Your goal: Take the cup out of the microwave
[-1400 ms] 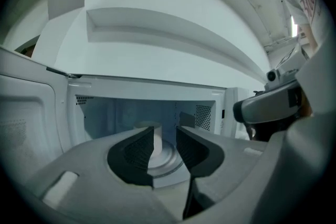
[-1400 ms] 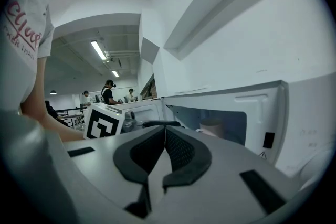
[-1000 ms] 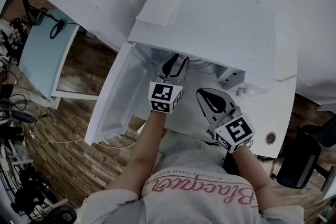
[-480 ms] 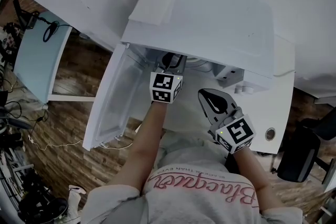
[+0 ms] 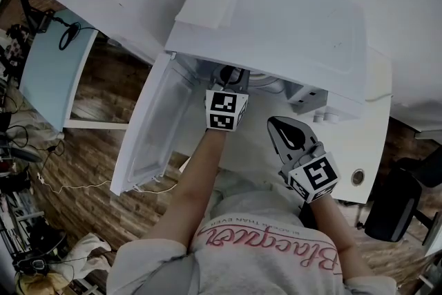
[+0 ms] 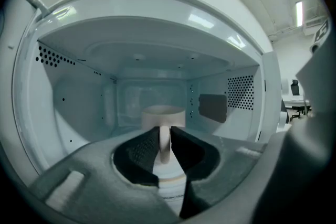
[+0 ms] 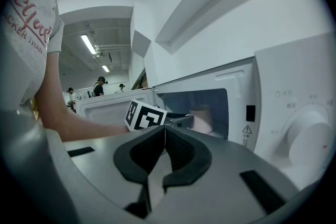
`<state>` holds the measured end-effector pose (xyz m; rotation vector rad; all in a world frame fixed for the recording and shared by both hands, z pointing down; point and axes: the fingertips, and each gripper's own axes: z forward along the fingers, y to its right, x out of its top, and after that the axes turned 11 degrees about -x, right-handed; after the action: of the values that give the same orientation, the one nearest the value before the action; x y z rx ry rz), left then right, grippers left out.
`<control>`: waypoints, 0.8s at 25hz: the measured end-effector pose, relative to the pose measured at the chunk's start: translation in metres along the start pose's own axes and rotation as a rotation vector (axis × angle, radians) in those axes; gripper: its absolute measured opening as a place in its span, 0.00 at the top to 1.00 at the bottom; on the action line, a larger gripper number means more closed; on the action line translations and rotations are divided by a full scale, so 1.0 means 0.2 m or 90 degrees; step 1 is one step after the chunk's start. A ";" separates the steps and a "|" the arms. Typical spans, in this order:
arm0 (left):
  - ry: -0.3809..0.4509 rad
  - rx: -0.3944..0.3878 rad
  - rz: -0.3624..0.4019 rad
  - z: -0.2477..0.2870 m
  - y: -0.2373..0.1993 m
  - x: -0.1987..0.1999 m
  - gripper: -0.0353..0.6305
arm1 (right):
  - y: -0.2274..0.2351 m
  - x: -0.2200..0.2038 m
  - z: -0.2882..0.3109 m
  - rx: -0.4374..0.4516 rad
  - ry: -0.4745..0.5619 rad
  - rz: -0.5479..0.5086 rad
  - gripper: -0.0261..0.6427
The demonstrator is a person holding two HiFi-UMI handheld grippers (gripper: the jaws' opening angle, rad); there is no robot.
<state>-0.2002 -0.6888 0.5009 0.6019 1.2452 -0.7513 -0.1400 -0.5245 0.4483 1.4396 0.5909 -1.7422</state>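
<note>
The left gripper (image 6: 164,129) reaches into the microwave (image 6: 68,102). Its jaws have just been closing and now pinch the handle (image 6: 165,147) of the pale cup (image 6: 163,114), which stands in the middle of the cavity. The right gripper (image 7: 165,128) hangs outside to the right, near the control dial (image 7: 310,131), its jaws pressed together on nothing. The door (image 5: 148,138) stands open to the left; in the head view the microwave's top hides the cup and the left jaws, and in the left gripper view that gripper's body covers the cup's base.

From the head view I can't see the cup (image 6: 163,112); the microwave (image 5: 276,17) roof covers it. My left gripper (image 6: 164,132), jaws just closing on it, masks its lower body.
</note>
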 end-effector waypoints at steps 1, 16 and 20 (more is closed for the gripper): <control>-0.001 0.004 0.002 0.00 0.00 0.00 0.84 | 0.00 0.00 0.00 -0.002 0.000 0.001 0.94; -0.006 0.010 -0.013 -0.07 0.02 0.00 0.87 | -0.04 0.00 -0.02 0.007 0.007 -0.020 0.94; -0.002 0.005 -0.010 -0.12 0.05 0.00 0.87 | -0.06 0.00 -0.03 0.010 0.008 -0.022 0.94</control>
<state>-0.2071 -0.6653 0.4962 0.5976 1.2454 -0.7696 -0.1460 -0.5131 0.4453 1.4597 0.6127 -1.7695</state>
